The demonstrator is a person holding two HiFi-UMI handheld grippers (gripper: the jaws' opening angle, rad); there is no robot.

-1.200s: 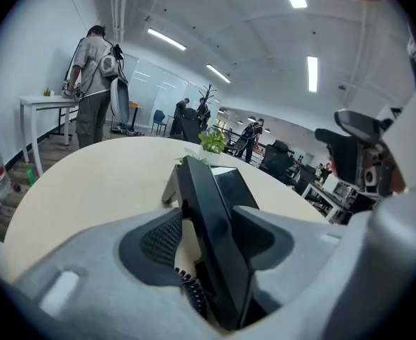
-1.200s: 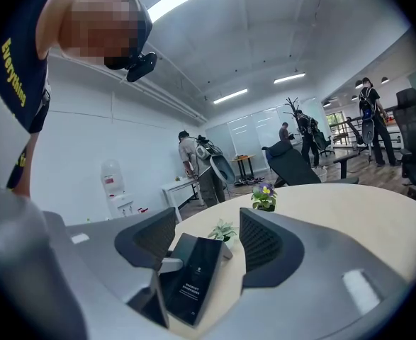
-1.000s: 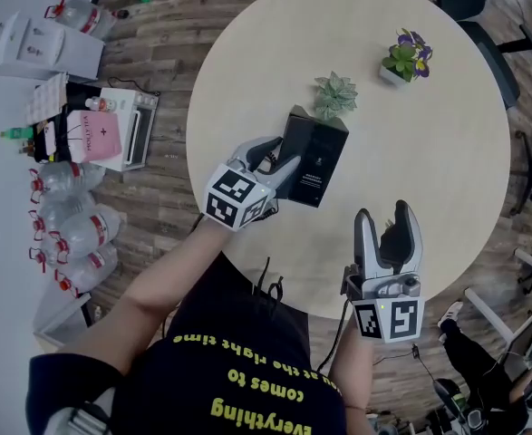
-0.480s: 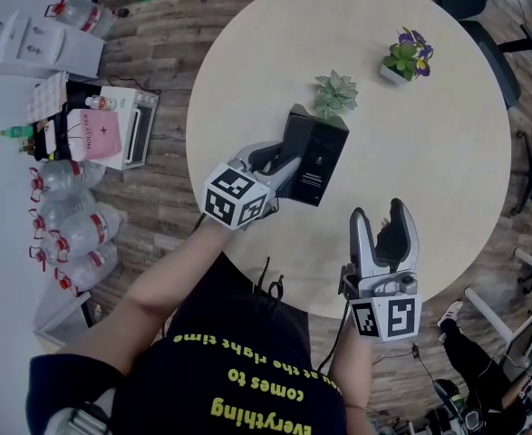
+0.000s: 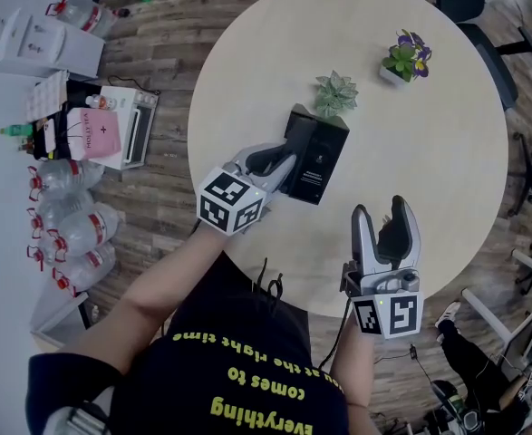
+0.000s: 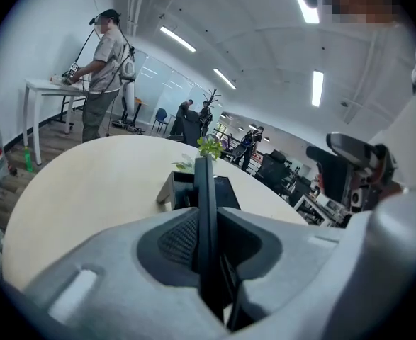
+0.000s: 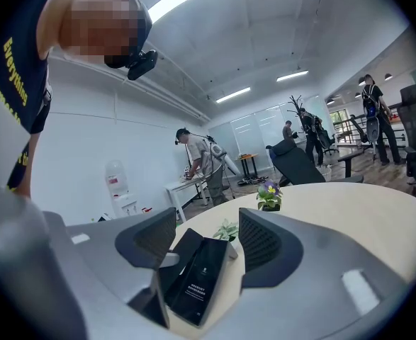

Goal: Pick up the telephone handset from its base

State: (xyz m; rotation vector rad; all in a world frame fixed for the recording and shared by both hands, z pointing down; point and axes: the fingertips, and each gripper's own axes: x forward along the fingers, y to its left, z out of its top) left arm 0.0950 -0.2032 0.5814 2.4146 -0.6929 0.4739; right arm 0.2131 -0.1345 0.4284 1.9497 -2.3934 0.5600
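Black and thin, the telephone handset (image 6: 205,183) stands edge-on between the closing jaws of the left gripper (image 6: 208,222), pads against it. Only that gripper's view shows this. In the head view the gripper hides the contact beside the base (image 5: 322,159). The right gripper (image 5: 382,211) hangs spread and empty over the round beige table (image 5: 429,152), with wood floor (image 5: 157,202) around it.

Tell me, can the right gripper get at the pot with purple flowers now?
Probably yes. The right gripper is open and empty, and only bare table lies between it and the purple-flowered pot; the telephone stands off to the side.
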